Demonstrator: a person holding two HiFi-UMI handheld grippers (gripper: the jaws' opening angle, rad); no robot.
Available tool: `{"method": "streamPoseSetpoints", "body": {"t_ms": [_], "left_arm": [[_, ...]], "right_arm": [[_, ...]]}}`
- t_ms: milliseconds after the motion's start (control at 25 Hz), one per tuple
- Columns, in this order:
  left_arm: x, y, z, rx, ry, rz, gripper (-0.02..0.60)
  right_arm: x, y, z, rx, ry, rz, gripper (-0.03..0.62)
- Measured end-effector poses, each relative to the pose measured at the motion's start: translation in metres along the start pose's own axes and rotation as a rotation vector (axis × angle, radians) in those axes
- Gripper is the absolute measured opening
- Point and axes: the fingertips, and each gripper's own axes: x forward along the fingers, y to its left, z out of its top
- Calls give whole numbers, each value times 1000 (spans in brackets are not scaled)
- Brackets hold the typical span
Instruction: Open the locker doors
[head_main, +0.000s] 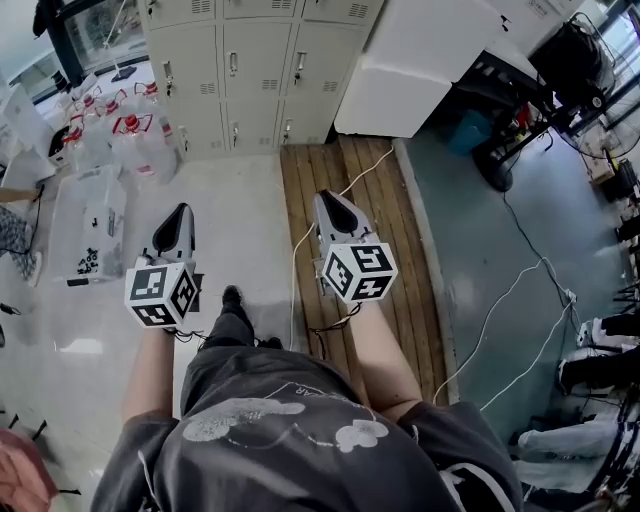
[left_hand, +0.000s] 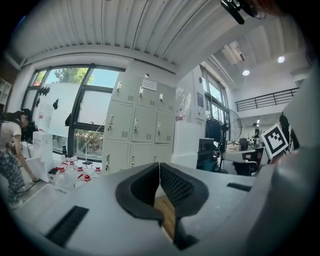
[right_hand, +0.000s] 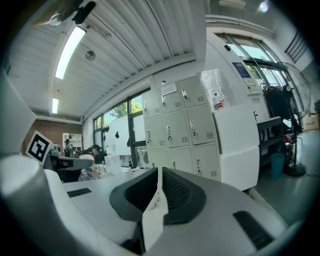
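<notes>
The cream locker bank (head_main: 255, 70) stands ahead of me, and every door I can see is closed, each with a small metal handle. It also shows in the left gripper view as lockers (left_hand: 135, 130) and in the right gripper view as lockers (right_hand: 182, 130), well out of reach. My left gripper (head_main: 180, 212) is held low over the pale floor, its jaws shut and empty (left_hand: 159, 165). My right gripper (head_main: 326, 198) hovers over the wooden platform with its jaws shut (right_hand: 158, 172). A thin white strip (right_hand: 152, 220) lies in the seam behind its pads; I cannot tell what it is.
Several red-capped water jugs (head_main: 120, 135) and a clear plastic bin (head_main: 90, 220) sit left of the lockers. A big white cabinet (head_main: 420, 60) stands to their right. A wooden platform (head_main: 340, 200) leads to them, crossed by a white cable (head_main: 298, 260). A person (left_hand: 10, 145) bends at far left.
</notes>
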Motion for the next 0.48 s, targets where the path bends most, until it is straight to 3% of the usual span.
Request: {"method": "streamPoseSetpoints", "body": {"t_ms": [80,120,160,200,360,480], "left_arm": [[4,-2,0,5,1,-25,20],[7,-4,-3,12,7,-41,63],[12,-6,-6,19,17,-61,134],[19,-8,-10,23,27,-82,171],[52,-3,-20,13,50,-133,325],[84,12,-23,-9,50,-145,369]], "right_arm": [[3,3,-4,10,9,24,48],[6,3,-7,12,17,33,110],[10,2,-10,14,26,35,221],[15,-2,-13,16,37,32,256],[40,-11,-25,8,82,4,299],[66,-20,-28,-4,107,-19,308]]}}
